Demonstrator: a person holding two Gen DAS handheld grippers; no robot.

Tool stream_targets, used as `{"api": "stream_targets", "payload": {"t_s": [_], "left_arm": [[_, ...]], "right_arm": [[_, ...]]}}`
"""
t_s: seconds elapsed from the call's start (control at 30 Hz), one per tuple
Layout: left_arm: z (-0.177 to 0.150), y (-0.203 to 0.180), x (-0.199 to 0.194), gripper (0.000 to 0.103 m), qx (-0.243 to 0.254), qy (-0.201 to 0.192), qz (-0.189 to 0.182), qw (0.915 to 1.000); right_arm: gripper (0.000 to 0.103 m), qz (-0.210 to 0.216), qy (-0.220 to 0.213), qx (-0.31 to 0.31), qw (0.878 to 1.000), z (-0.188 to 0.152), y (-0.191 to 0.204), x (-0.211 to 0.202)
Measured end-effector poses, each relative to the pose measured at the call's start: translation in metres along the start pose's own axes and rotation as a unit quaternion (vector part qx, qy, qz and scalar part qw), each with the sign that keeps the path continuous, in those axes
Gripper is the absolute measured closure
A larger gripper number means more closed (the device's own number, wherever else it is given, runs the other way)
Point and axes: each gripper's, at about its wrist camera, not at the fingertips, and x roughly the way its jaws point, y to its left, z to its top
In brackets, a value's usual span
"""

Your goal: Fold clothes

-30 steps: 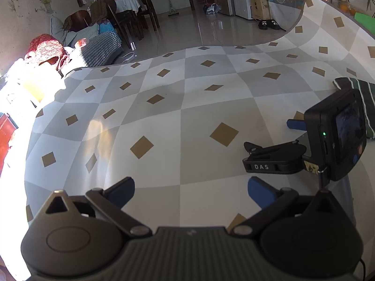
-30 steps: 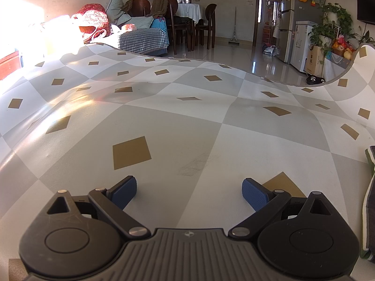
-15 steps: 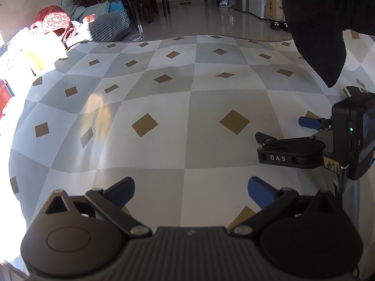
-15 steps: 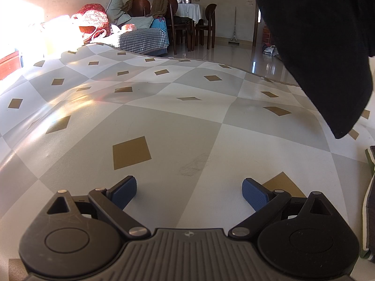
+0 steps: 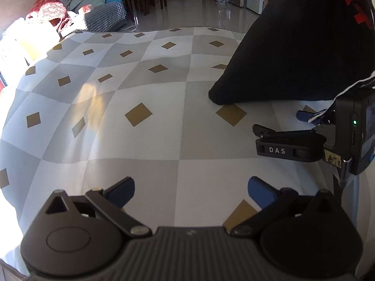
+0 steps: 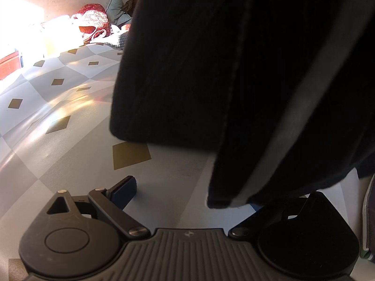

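Left wrist view: left gripper (image 5: 191,188) is seen with jaws spread wide, nothing between them, poised over the checked tablecloth (image 5: 140,140) (grey/white squares, tan diamonds). A black garment (image 5: 293,53) with red print and white stripe trim is draped down from the upper right of the frame; its lower corner is touching the cloth at centre right, well ahead of the left gripper and to its right. The right gripper (image 5: 288,126) is visible at the right edge, marked "DAS"; the garment's striped edge is hanging just above and over it.

Right wrist view: the same black garment (image 6: 234,70) fills the upper right and centre of the frame. Its striped hem is hung directly over the right-hand finger, which is hidden by the fabric. The left-hand finger (image 6: 123,190) is exposed and set far out to the side, so the jaws read as apart. No clamping on the fabric is seen. A red knitted item (image 6: 92,21) is piled in the upper left background.
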Motion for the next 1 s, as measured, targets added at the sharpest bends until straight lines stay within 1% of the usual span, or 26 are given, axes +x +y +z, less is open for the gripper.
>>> {"api": "stream_targets", "payload": {"t_s": [0.37, 0.83, 1.0], "left_arm": [[-0.001, -0.005, 0.005, 0.000, 0.006, 0.005, -0.006, 1.0000], [-0.004, -0.012, 0.018, 0.000, 0.018, 0.023, 0.002, 0.9996], [-0.005, -0.011, 0.022, 0.000, 0.014, 0.029, 0.003, 0.9995]], "right_arm": [[0.006, 0.000, 0.000, 0.000, 1.000, -0.002, 0.000, 0.000], [0.006, 0.000, 0.000, 0.000, 1.000, -0.002, 0.000, 0.000], [0.006, 0.000, 0.000, 0.001, 1.000, -0.002, 0.000, 0.000]]}}
